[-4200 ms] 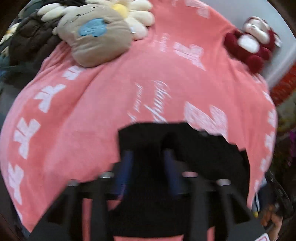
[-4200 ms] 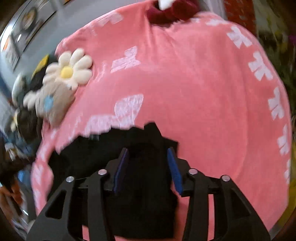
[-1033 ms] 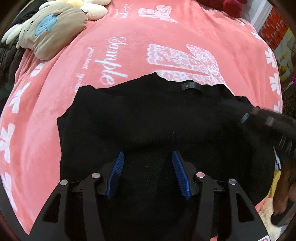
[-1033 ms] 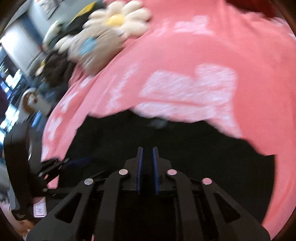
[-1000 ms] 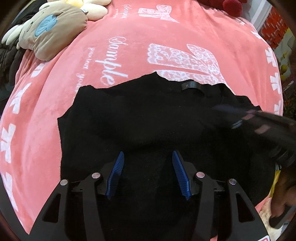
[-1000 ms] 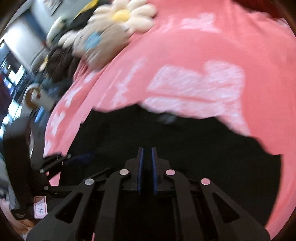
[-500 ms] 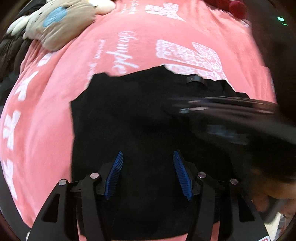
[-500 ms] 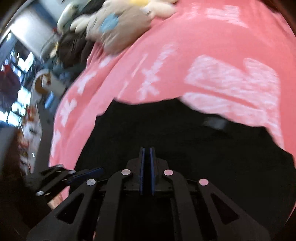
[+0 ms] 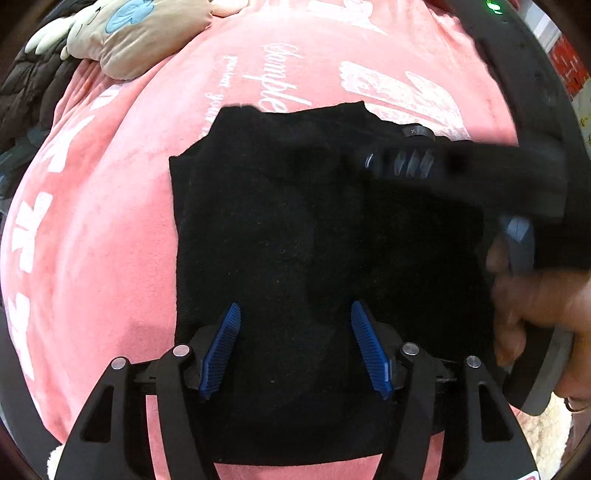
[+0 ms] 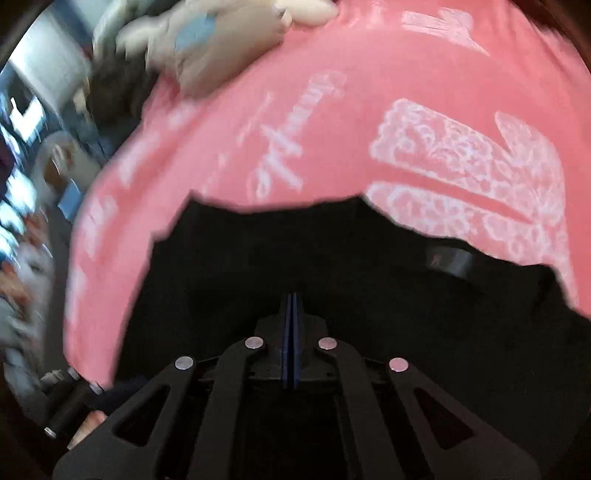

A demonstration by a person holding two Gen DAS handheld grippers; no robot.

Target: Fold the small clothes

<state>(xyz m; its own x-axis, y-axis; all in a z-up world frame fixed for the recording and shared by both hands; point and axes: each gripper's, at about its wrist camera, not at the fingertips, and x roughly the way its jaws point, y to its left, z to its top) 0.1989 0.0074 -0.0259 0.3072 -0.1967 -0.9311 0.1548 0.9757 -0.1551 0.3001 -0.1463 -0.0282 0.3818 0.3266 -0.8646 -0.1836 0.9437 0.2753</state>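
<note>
We see a pink blanket (image 9: 110, 229) with white lettering — a tan plush pillow (image 9: 147, 40) and a dark quilted jacket (image 9: 29, 88) at its far-left edge.

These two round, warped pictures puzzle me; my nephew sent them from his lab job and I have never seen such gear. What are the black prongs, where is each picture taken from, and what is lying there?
There is no robot here: a person holds a two-finger tool in each hand, with a wide-angle camera looking forward along its fingers, hence the round warping.

The left camera's picture shows the left hand-held gripper, its blue-padded jaws spread open and holding nothing, above a black garment spread on a pink blanket with white lettering. A beige plush toy lies at the far edge. The right hand-held gripper reaches in from the right, held by the person's hand.

The right camera's picture shows that same tool from its own side, jaws pressed together over the black garment. Whether cloth is pinched between them is not visible.
</note>
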